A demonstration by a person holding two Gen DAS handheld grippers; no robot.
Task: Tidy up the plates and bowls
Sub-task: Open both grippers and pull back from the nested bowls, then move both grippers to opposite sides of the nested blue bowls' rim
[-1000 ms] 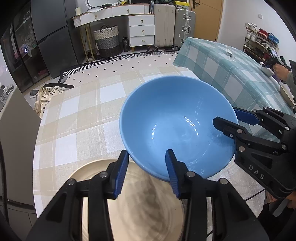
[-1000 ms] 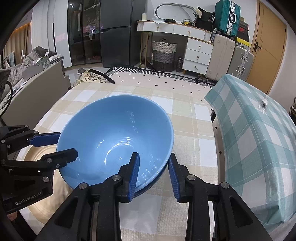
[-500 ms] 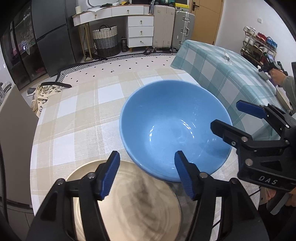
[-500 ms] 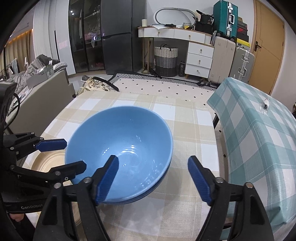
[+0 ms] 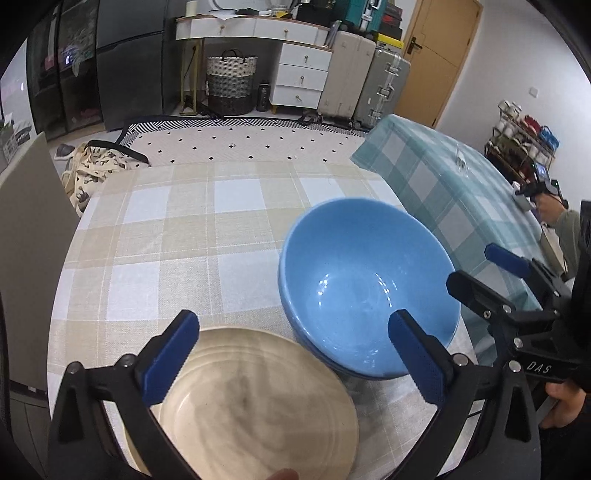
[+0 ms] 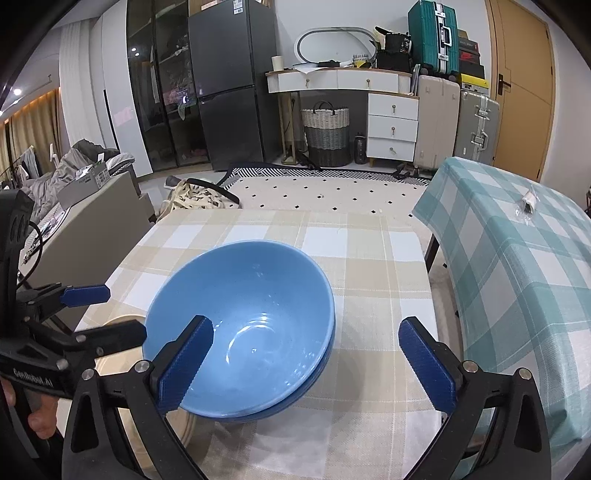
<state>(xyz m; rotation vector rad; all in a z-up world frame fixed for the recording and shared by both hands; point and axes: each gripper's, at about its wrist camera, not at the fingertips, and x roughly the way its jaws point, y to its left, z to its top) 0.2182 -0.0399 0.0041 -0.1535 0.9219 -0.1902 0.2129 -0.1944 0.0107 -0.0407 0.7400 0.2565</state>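
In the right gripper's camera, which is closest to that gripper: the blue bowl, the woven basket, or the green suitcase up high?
From the right gripper:
1. Blue bowl, just ahead on the checked table.
2. Woven basket, on the floor across the room.
3. Green suitcase, stacked high by the back wall.

Far tablecloth [image 5: 229, 206] bare — blue bowls [image 5: 365, 288] and plate [image 5: 258, 402] crowd the near edge.

Soft, even room light is falling from overhead, casting only faint shadows. Small white glints are shining inside the blue bowl [image 5: 365, 291]. The beige plate [image 5: 255, 406] is smearing with motion blur, and the fisheye is bending everything toward dark corners.
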